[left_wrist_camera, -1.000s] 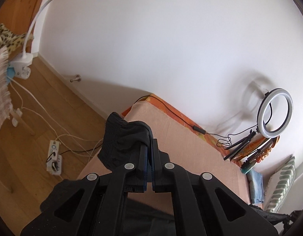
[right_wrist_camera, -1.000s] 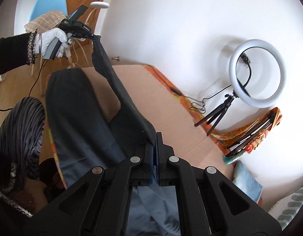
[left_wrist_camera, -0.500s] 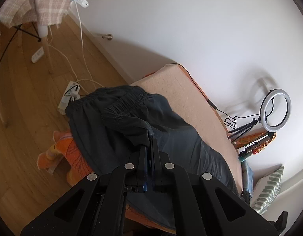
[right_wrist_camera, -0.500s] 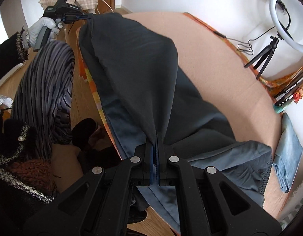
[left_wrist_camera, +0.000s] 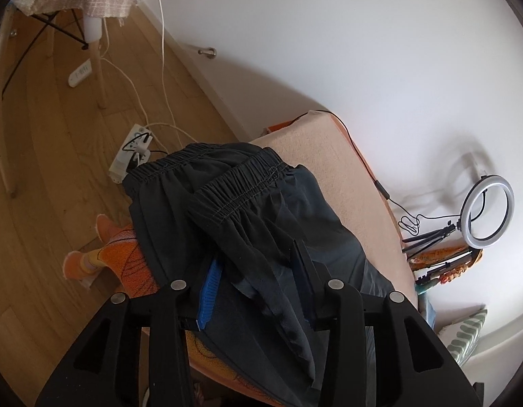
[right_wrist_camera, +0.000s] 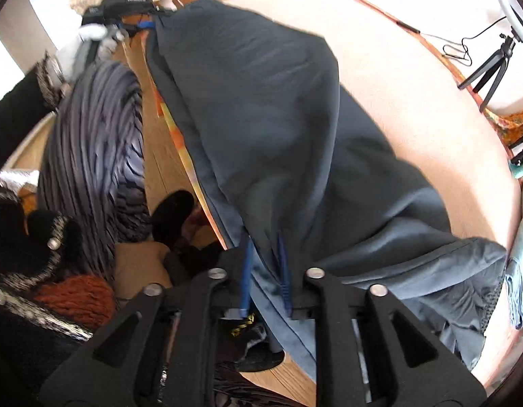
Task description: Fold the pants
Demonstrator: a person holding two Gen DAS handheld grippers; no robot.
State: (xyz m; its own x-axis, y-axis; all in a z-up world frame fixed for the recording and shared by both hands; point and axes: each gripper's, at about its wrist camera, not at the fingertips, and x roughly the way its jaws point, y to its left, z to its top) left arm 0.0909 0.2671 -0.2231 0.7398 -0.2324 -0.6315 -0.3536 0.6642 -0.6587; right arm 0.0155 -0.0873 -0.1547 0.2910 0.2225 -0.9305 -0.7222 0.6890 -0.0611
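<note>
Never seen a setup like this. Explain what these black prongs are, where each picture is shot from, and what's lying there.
The black prongs are handheld two-finger grippers, one per hand, each with a camera looking along its fingers. In the left-hand view, the left gripper stands open, with dark pants between its fingers, waistband toward the floor end. In the right-hand view, the right gripper is also open around a fold of the same pants. The pants lie on a peach-covered bed. A ring light stands by the wall. The gloved left hand shows too.
</note>
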